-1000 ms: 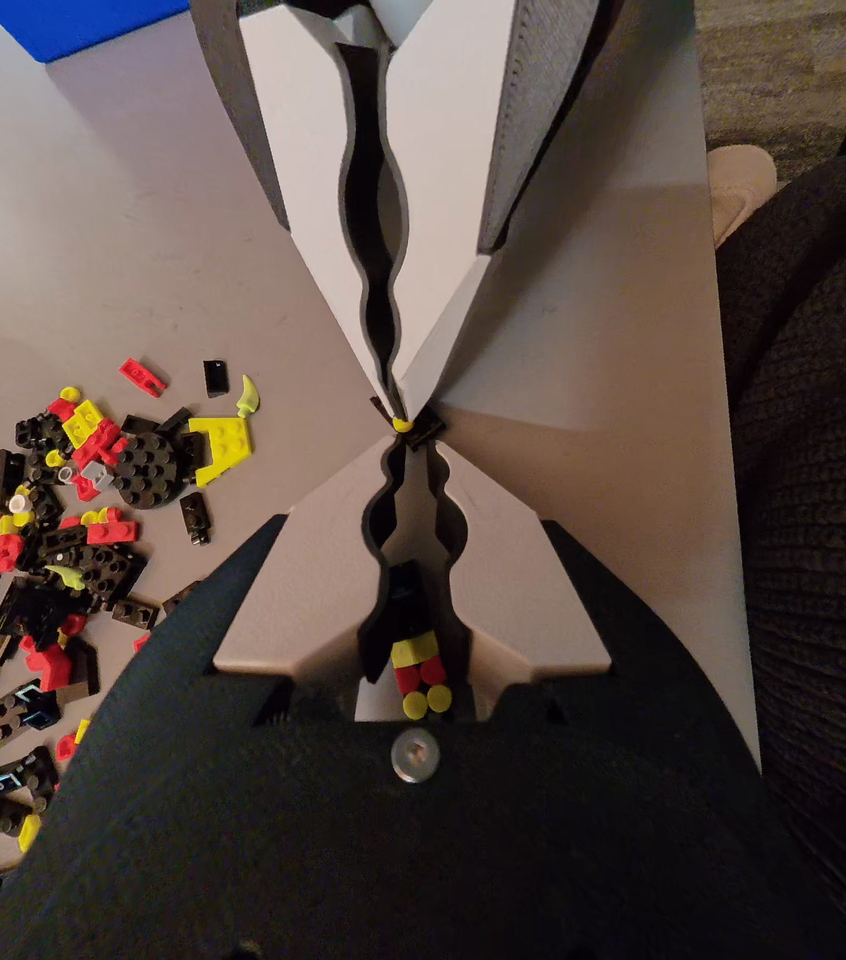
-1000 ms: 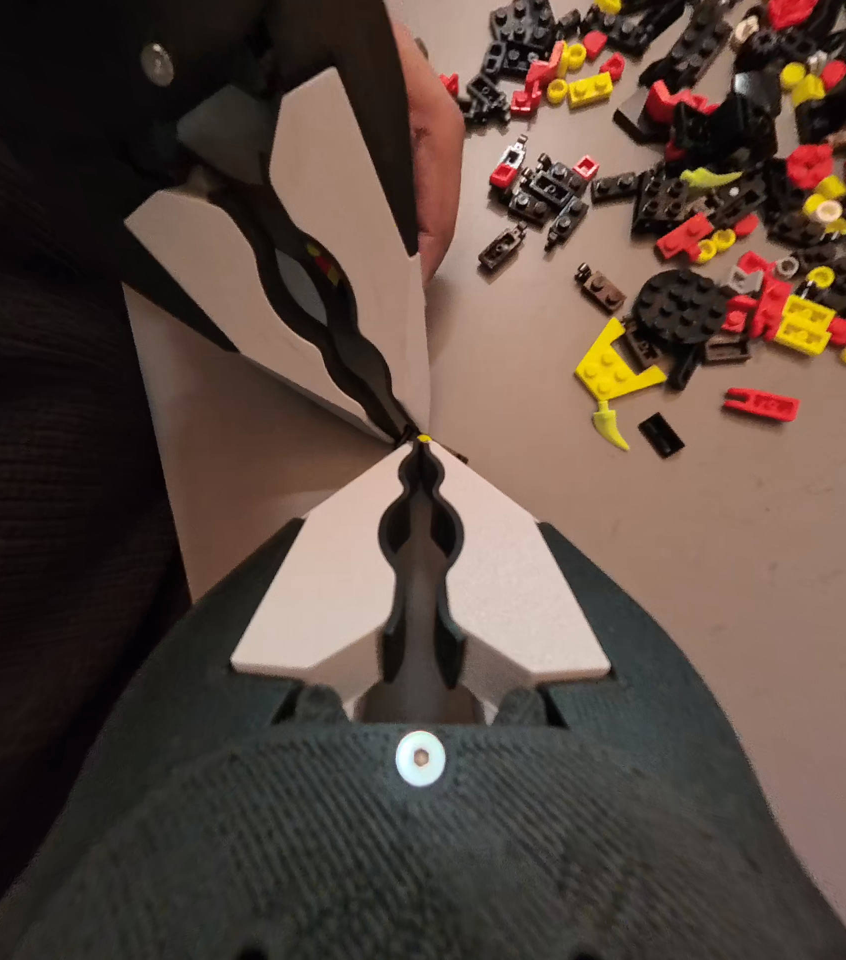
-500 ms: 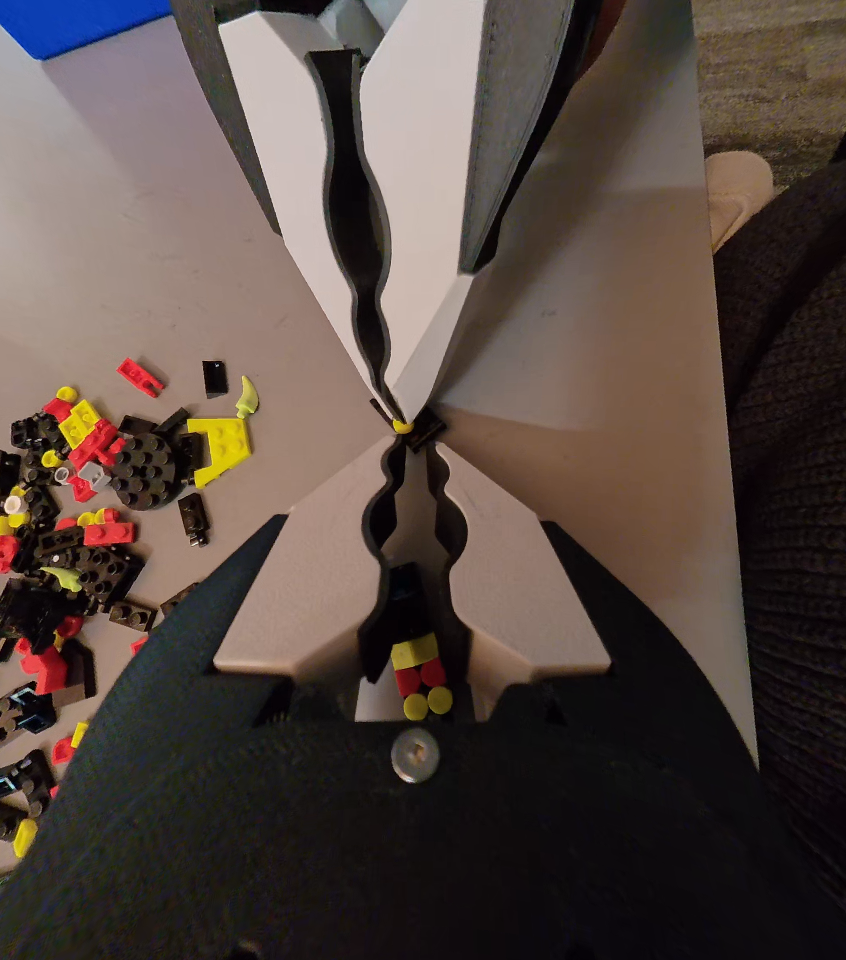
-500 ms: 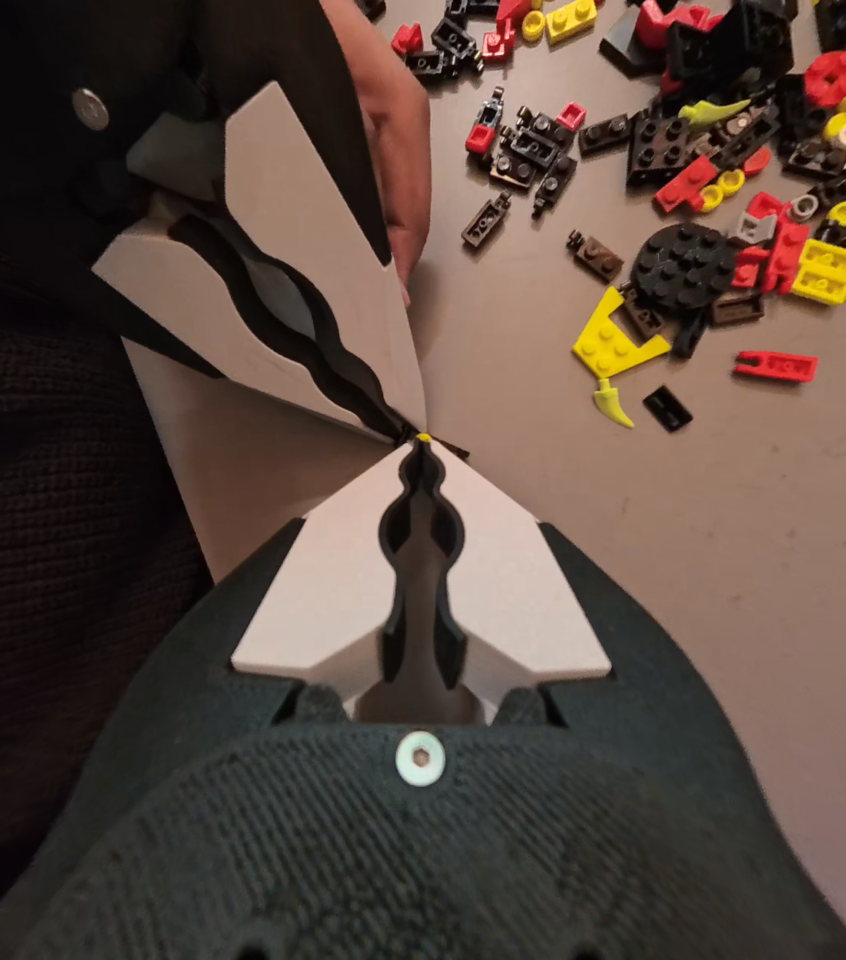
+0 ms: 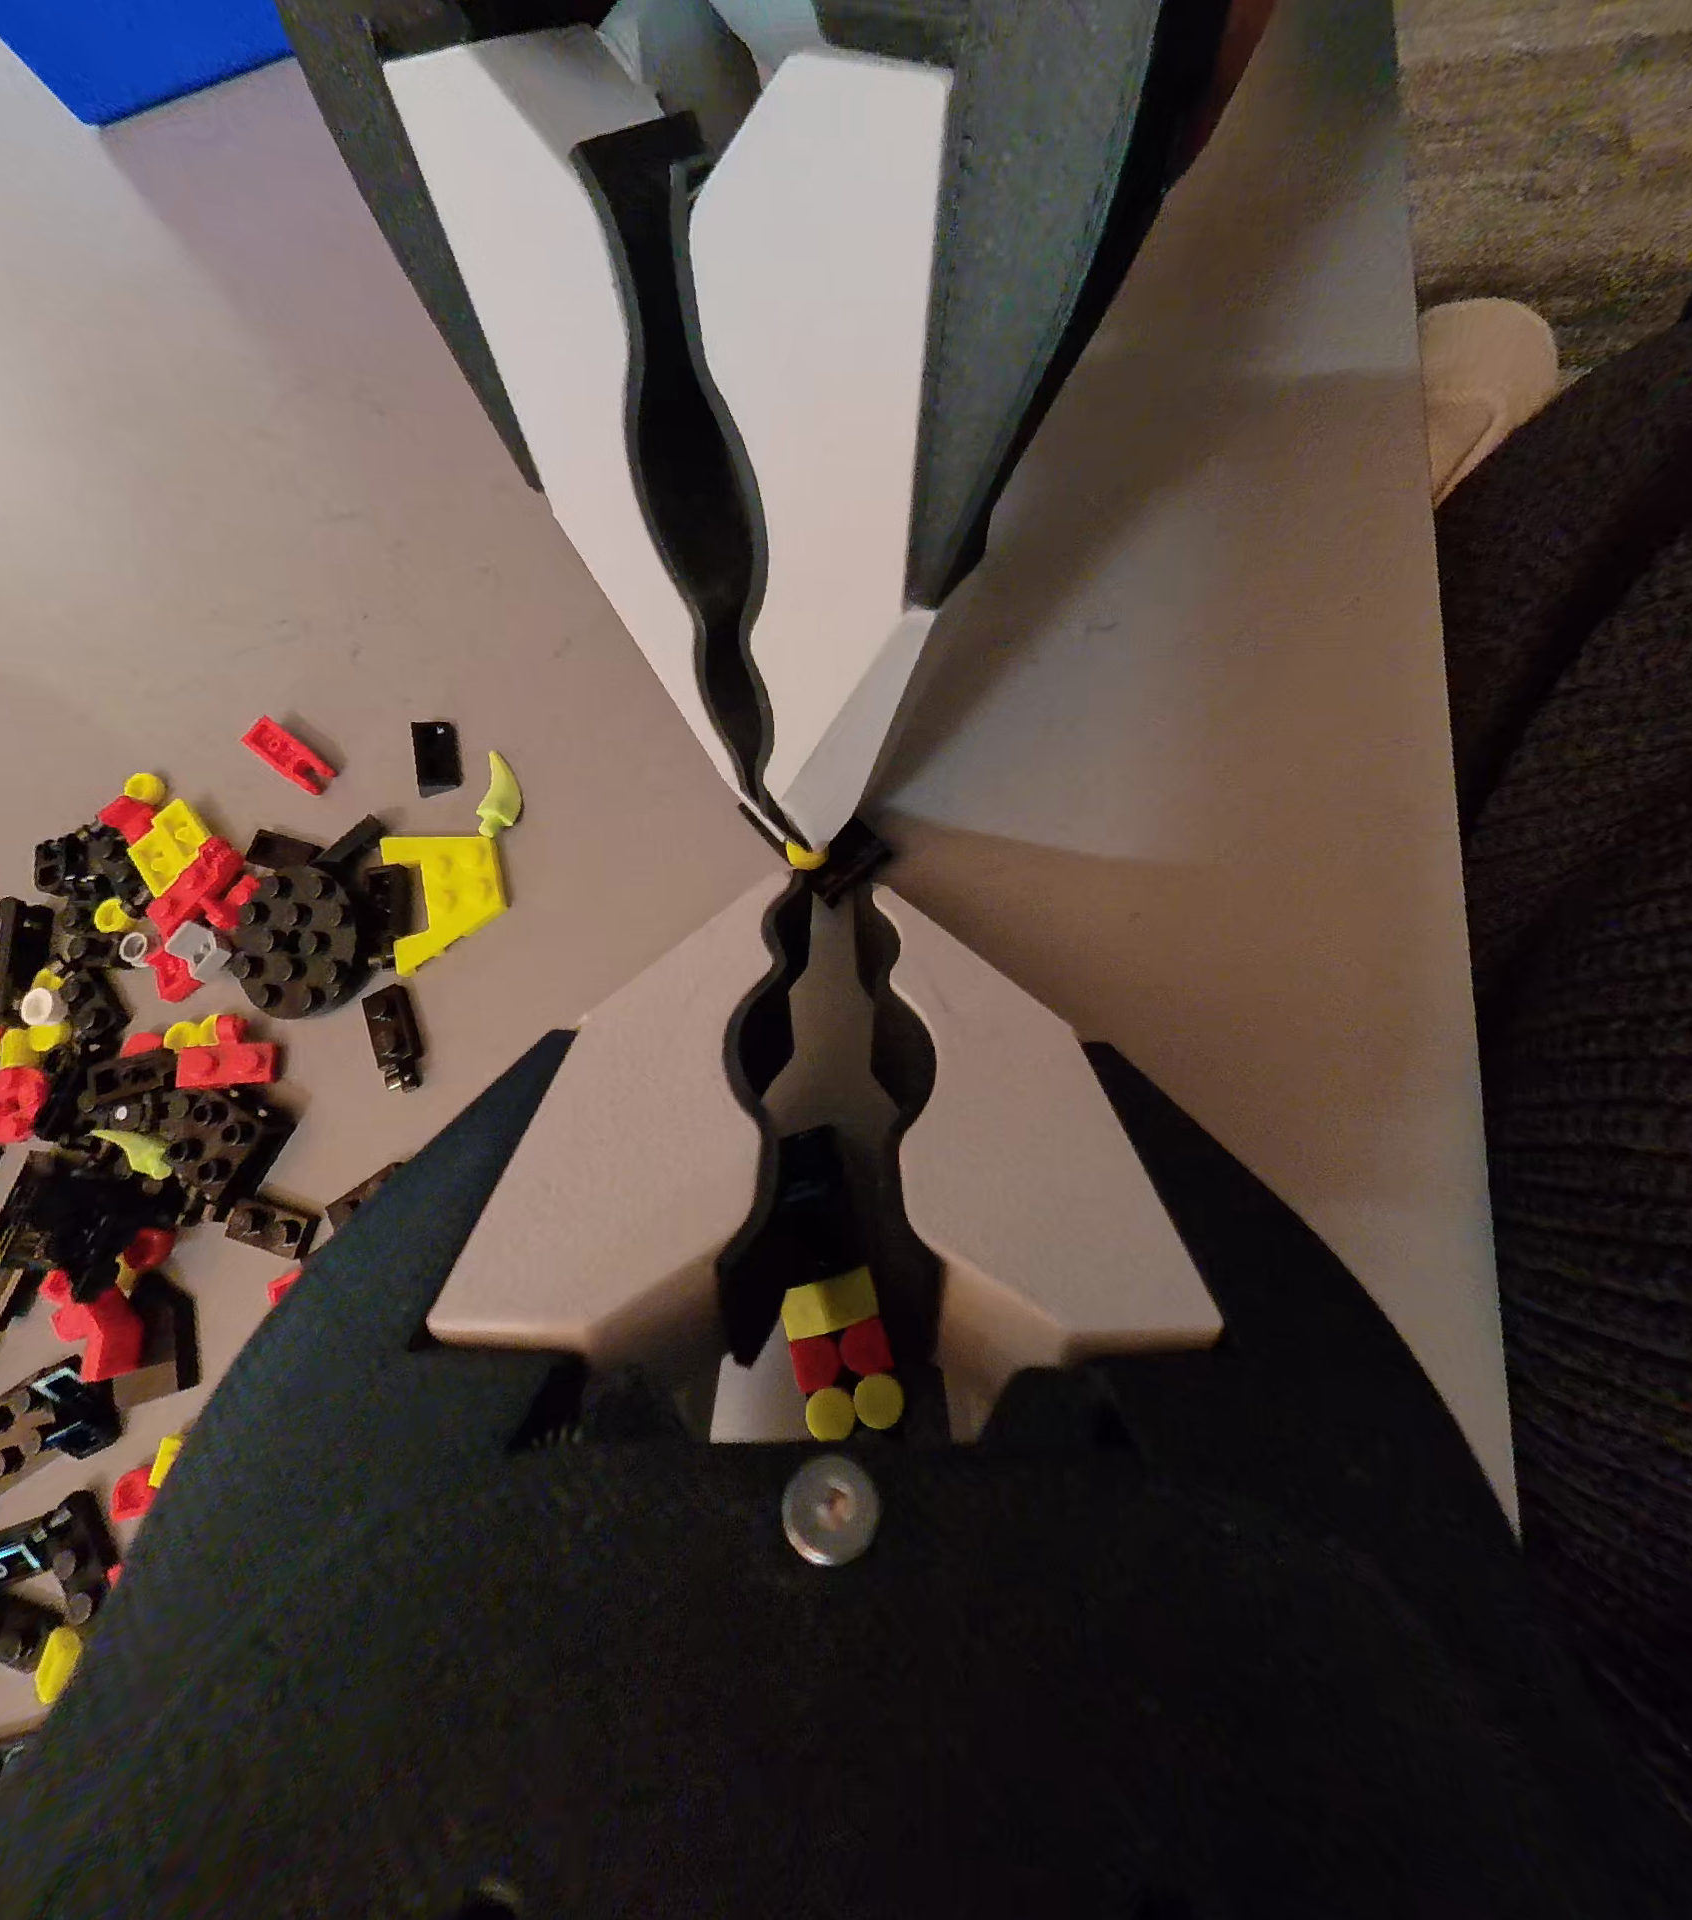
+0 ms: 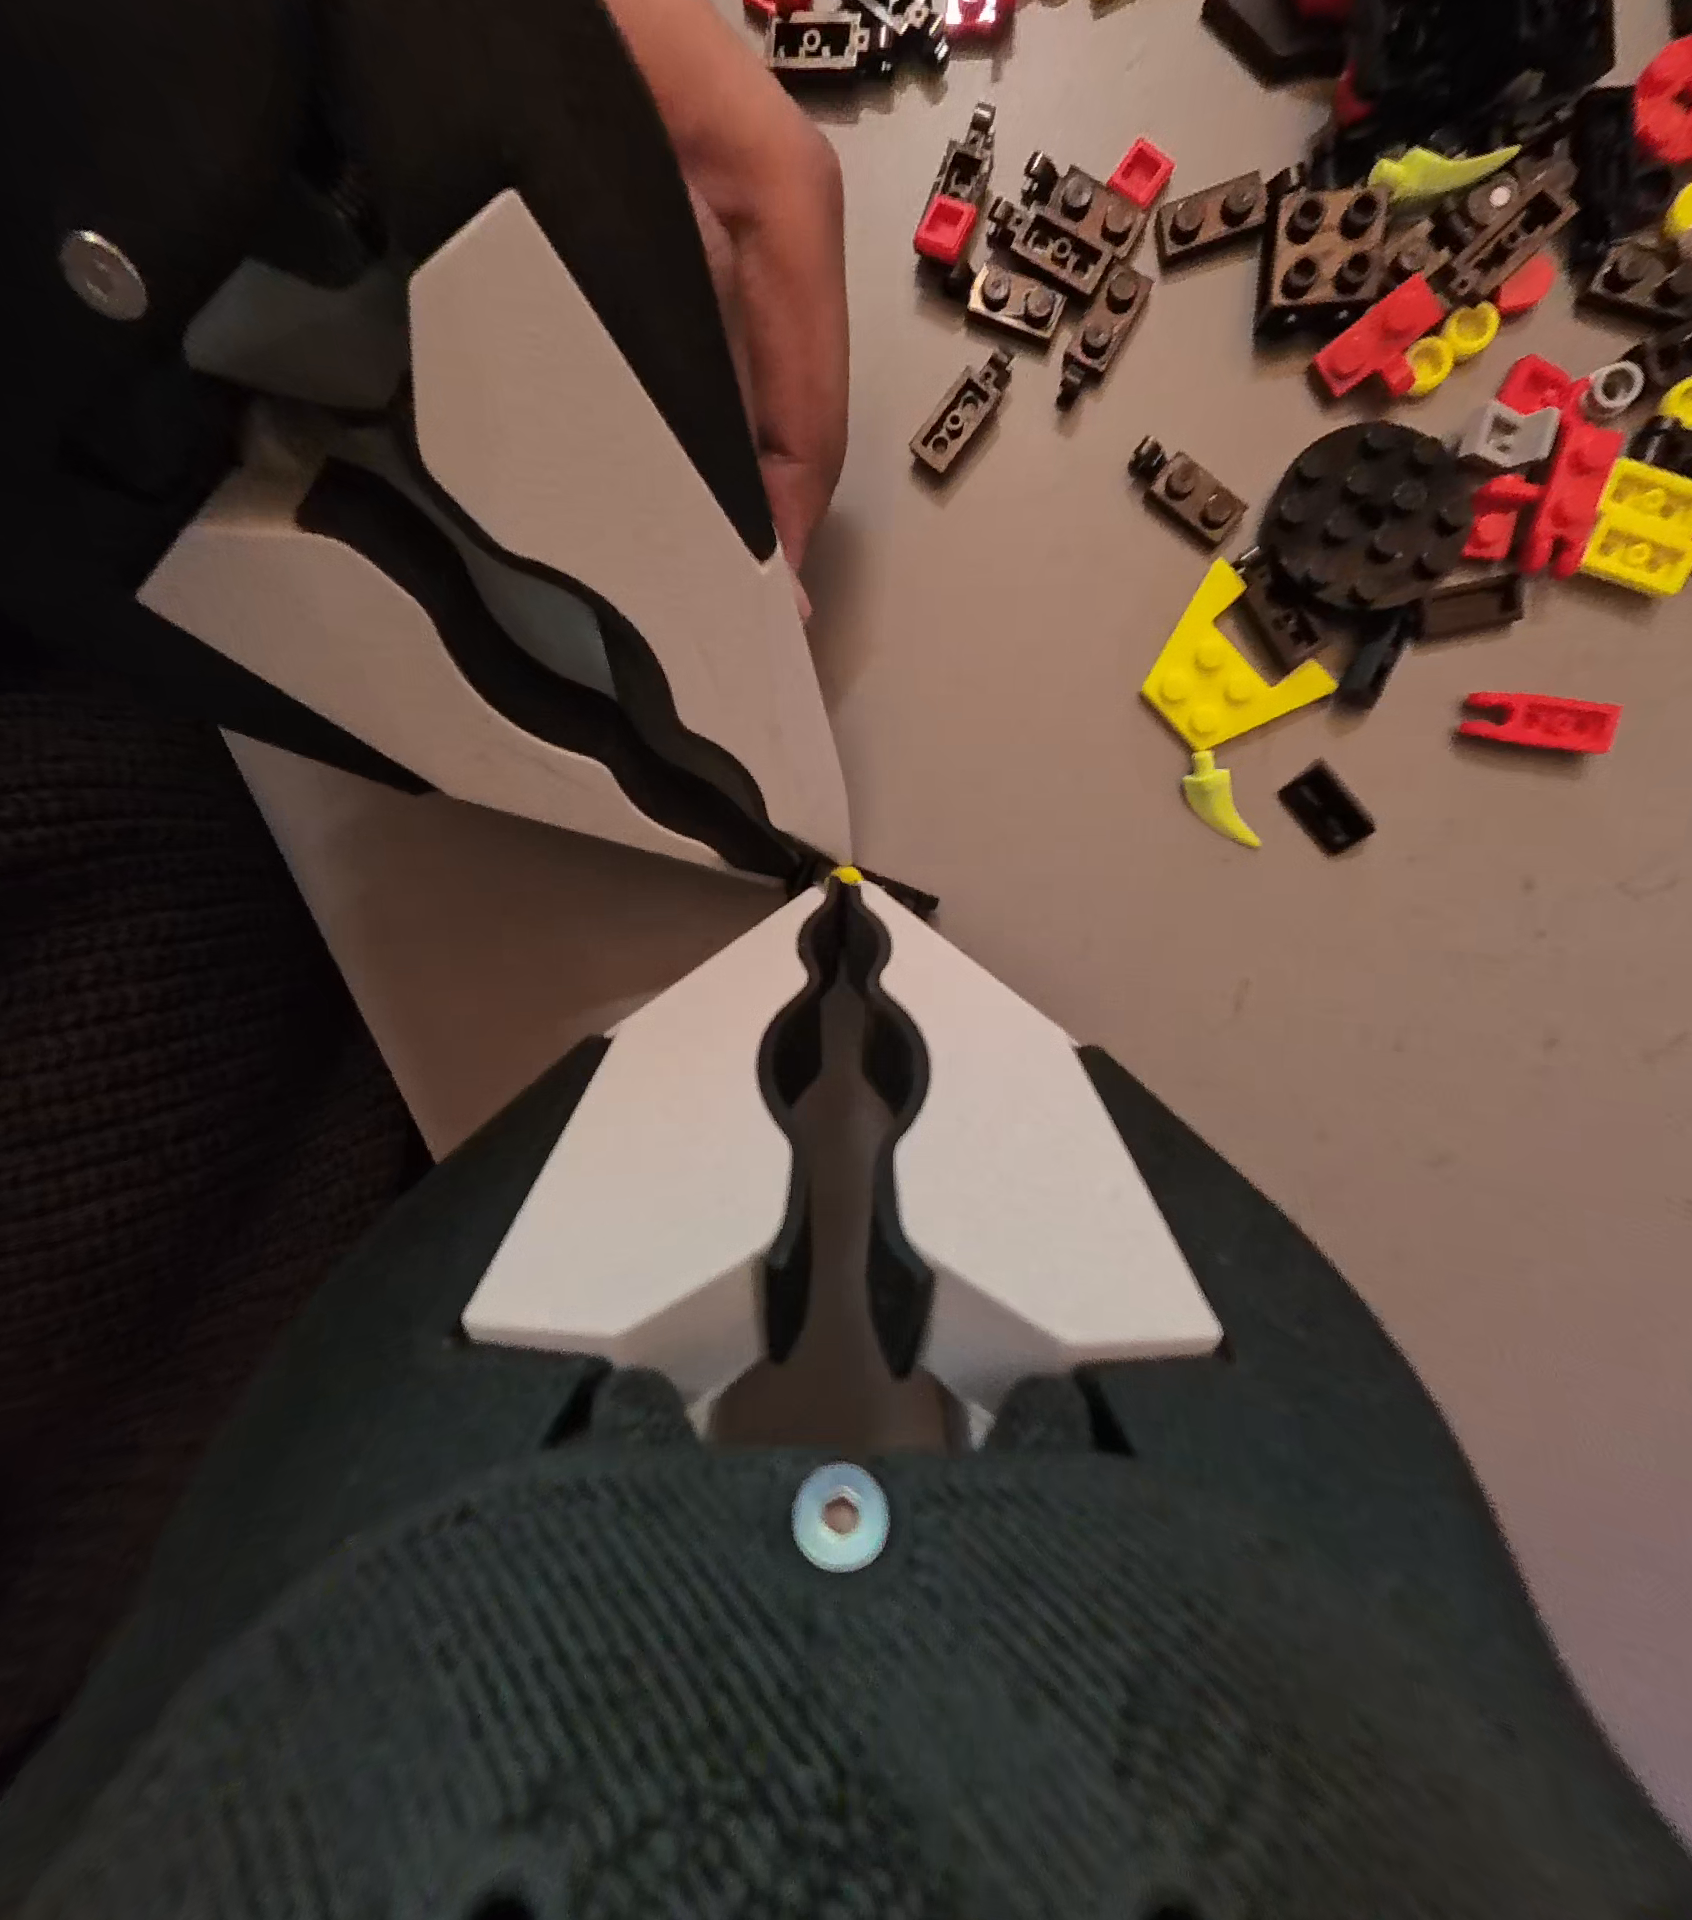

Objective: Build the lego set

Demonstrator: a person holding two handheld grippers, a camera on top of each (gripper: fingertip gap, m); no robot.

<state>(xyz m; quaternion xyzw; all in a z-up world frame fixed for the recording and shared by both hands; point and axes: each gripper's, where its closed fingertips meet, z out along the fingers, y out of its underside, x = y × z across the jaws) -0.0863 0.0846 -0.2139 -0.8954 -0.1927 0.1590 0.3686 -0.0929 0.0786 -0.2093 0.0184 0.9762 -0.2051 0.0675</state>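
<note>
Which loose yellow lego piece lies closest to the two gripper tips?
The lime-yellow claw-shaped piece beside the yellow wedge plate. It lies nearer the meeting gripper tips than the wedge plate or the yellow bricks in the pile.

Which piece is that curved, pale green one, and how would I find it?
Start at the pile of Lego pieces on the grey table and find the black round studded plate at its near edge. Beside it lies a yellow wedge plate; the lime-green claw-shaped horn lies at that plate's corner. It alone is curved, pointed and studless.
</note>
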